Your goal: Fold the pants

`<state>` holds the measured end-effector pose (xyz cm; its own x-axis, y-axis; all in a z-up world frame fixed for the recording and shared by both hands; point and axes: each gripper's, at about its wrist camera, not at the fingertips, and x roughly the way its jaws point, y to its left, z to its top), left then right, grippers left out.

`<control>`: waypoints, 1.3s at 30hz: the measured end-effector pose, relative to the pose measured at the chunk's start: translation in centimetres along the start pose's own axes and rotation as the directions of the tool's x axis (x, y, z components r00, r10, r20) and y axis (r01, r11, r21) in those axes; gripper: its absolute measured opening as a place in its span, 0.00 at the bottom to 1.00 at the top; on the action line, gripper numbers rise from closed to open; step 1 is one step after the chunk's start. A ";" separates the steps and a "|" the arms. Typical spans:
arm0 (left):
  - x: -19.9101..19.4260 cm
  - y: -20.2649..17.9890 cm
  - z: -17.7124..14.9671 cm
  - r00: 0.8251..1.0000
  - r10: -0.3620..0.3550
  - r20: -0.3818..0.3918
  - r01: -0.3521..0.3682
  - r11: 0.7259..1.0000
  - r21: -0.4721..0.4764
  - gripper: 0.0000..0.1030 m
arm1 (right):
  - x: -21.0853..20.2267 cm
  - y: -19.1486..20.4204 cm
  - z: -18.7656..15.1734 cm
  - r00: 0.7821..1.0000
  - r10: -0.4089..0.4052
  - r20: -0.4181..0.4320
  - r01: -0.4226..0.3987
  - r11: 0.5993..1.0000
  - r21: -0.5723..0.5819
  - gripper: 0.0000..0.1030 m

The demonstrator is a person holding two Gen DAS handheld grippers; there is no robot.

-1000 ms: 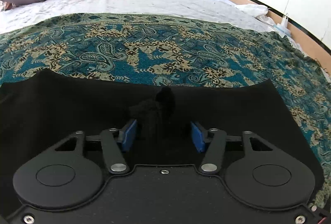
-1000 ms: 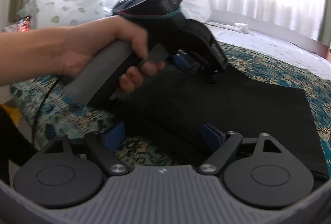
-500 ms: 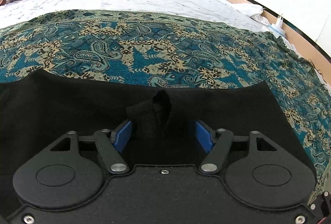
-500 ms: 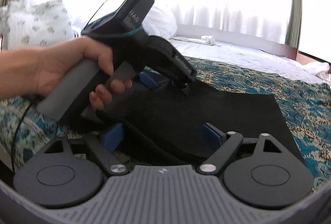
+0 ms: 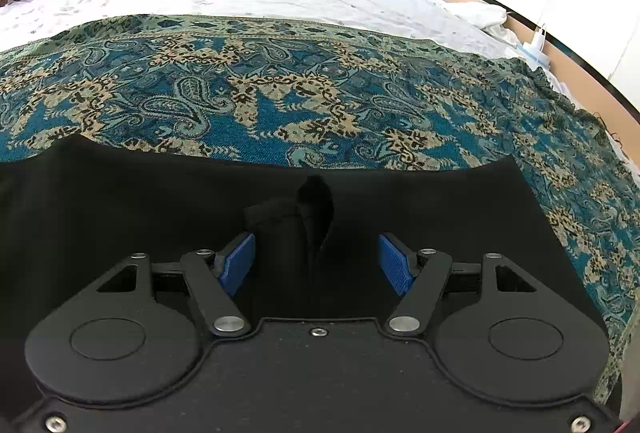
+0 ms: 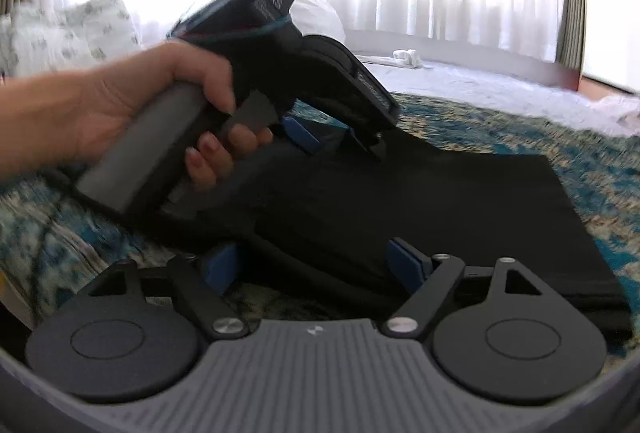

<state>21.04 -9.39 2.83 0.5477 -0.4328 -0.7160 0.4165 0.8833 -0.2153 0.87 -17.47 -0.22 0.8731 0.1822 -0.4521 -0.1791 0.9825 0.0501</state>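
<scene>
The black fabric pants point(image 5: 420, 209) lie folded flat on the teal paisley bedspread point(image 5: 320, 93). The left hand-held gripper point(image 5: 316, 261), spread, has drawn back slightly from a raised fabric pucker, so that fold looks released. The right hand-held gripper point(image 6: 320, 269), also spread, straddles the near edge. Open bedspread lies beyond.

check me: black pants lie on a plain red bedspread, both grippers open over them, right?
Not quite: the bedspread is blue-teal paisley, not plain red, as the left wrist view shows. The black pants do lie on it, with the left gripper and right gripper open over them.
</scene>
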 end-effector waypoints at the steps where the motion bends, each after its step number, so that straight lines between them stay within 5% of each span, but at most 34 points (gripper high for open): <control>1: 0.0 0.1 0.1 1.000 -0.005 -0.003 0.005 1.000 -0.007 0.64 | 0.1 -0.2 0.2 1.000 0.002 -0.003 -0.002 1.000 0.024 0.85; 8: 0.1 0.9 0.5 1.000 -0.024 -0.008 0.023 0.998 -0.053 0.64 | 0.4 -2.9 0.1 1.000 0.019 -0.005 -0.018 0.973 0.231 0.82; 13: 0.6 0.4 0.4 1.000 -0.017 -0.001 0.017 0.999 -0.047 0.68 | 1.0 -0.1 -0.6 0.995 -0.097 -0.003 0.097 0.995 0.025 0.79; 16: 1.1 -0.1 0.2 0.999 -0.035 0.007 0.035 0.999 -0.031 0.81 | 1.4 1.1 -0.8 0.992 -0.129 0.016 0.129 0.991 -0.031 0.65; 19: 1.5 -0.6 0.1 1.000 -0.027 0.009 0.027 1.000 -0.015 0.81 | 1.7 1.3 -0.2 0.990 -0.137 0.007 0.137 0.990 -0.014 0.50; 23: 1.4 -0.4 0.2 0.999 -0.028 0.036 0.030 0.998 -0.050 0.60 | 1.8 1.4 -0.1 0.989 -0.148 0.004 0.148 0.989 -0.014 0.39; 27: 1.1 0.8 0.4 0.995 -0.079 0.054 0.085 0.989 -0.122 0.59 | 1.2 1.8 -0.6 0.989 -0.150 0.014 0.150 0.988 -0.035 0.35; 31: 0.4 1.1 0.1 0.992 -0.023 0.126 0.042 0.987 -0.152 0.80 | 1.2 2.1 -0.8 0.989 -0.149 0.017 0.150 0.988 -0.033 0.33; 33: 0.8 0.8 0.2 0.993 -0.006 0.115 0.020 0.993 -0.119 0.75 | 1.1 2.2 -0.7 0.989 -0.148 0.014 0.149 0.988 -0.029 0.30; 36: 1.8 0.1 0.1 0.996 0.012 0.085 -0.005 0.996 -0.085 0.16 | 1.1 2.3 -0.6 0.989 -0.148 0.007 0.148 0.989 -0.018 0.25; 37: 1.8 -0.2 0.1 0.997 -0.008 0.083 0.013 0.998 -0.066 0.07 | 1.2 2.4 -0.4 0.989 -0.146 0.005 0.146 0.989 -0.012 0.22; 39: 1.3 -0.8 0.2 0.994 -0.008 0.111 0.012 0.999 -0.041 0.07 | 1.3 2.4 -0.1 0.990 -0.143 -0.005 0.143 0.990 0.003 0.19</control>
<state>21.54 -10.64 2.21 0.6217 -0.4569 -0.6362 0.3930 0.8846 -0.2512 1.52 -14.87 -0.75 0.8875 0.0393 -0.4591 -0.0506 0.9986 -0.0124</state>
